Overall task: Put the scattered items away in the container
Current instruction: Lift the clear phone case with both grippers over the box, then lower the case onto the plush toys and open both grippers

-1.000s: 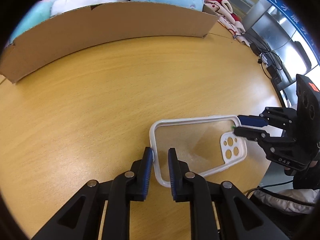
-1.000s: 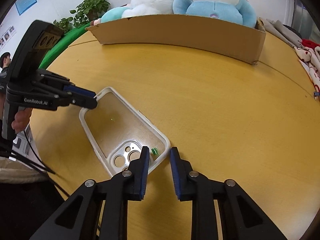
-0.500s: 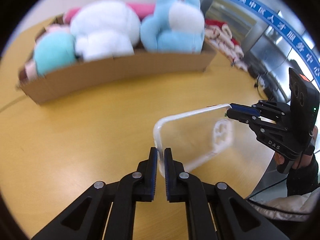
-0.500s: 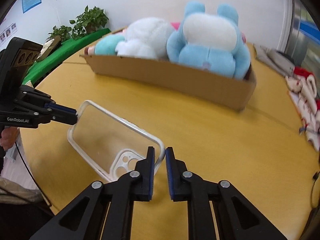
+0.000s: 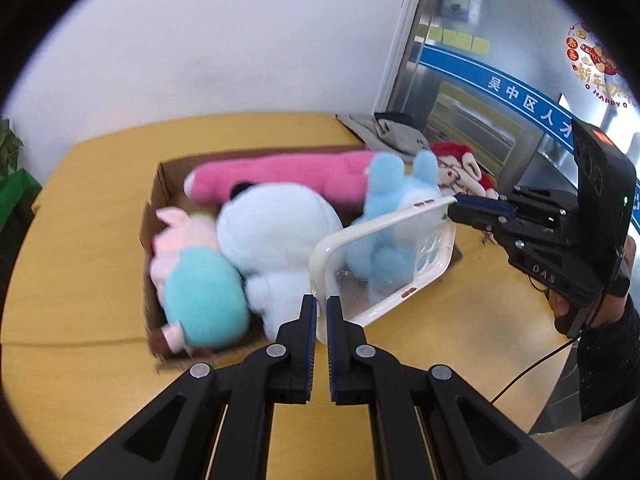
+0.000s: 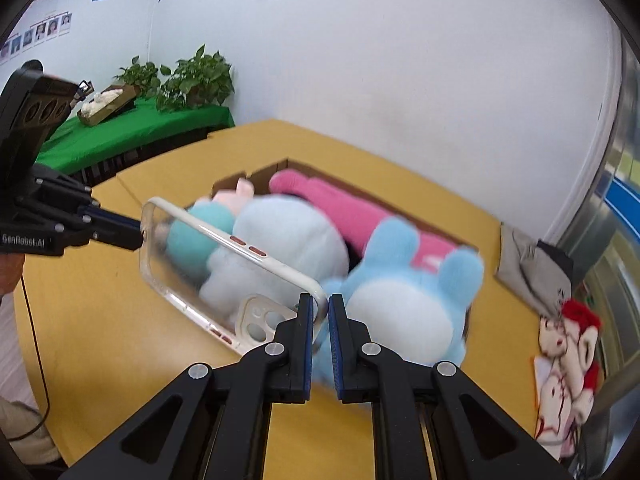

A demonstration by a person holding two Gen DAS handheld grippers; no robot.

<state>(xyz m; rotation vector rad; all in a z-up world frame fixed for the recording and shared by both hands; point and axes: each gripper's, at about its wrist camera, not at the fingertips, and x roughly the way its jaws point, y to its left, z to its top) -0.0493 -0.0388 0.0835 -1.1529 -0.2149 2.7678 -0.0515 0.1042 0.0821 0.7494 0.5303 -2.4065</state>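
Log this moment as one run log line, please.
phase: carry | object: clear phone case held off table | left gripper: shut on one corner | right gripper: shut on opposite corner | target: cardboard box, plush toys inside

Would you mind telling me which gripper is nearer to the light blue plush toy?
Right. The right gripper grips the phone case at its camera corner, beside the light blue plush toy; the left gripper holds the opposite corner.

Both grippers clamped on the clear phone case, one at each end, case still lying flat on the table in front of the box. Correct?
Not quite. The left gripper and right gripper do clamp opposite ends of the phone case, but it is lifted off the table, level with the toys in the cardboard box, as the left wrist view shows.
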